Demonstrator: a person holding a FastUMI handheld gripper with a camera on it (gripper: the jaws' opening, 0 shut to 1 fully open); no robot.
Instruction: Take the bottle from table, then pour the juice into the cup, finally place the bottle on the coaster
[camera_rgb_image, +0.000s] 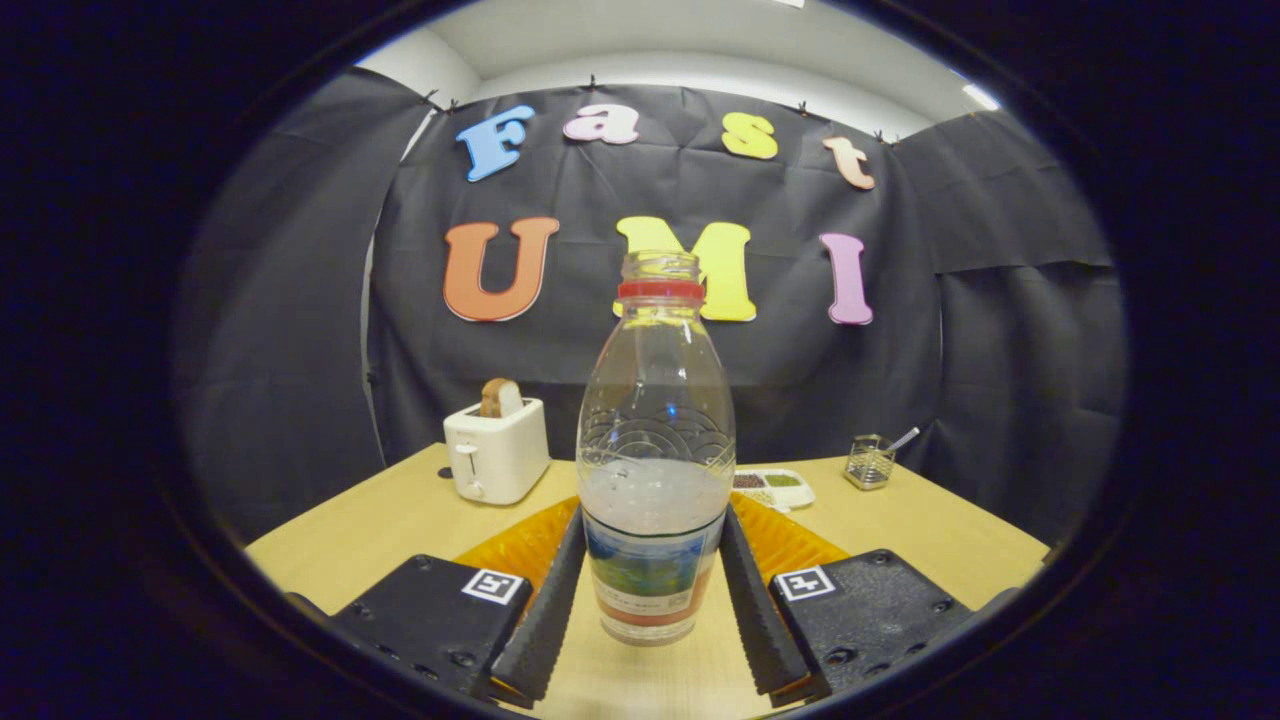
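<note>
Two ribbed fingers (545, 610) of the gripper (652, 520) flank a clear plastic bottle with a red neck ring and no cap (655, 460), upright on the pale wooden table (400, 520). Both pads touch its labelled lower body; gripping. Liquid fills roughly the lower third. Behind the fingers, an orange ribbed coaster (520, 545) lies flat. Beyond, left: a white toaster with a bread slice (497, 450). Beyond, right: a small white sectioned tray (775, 487) and a wire mesh holder (868, 462).
</note>
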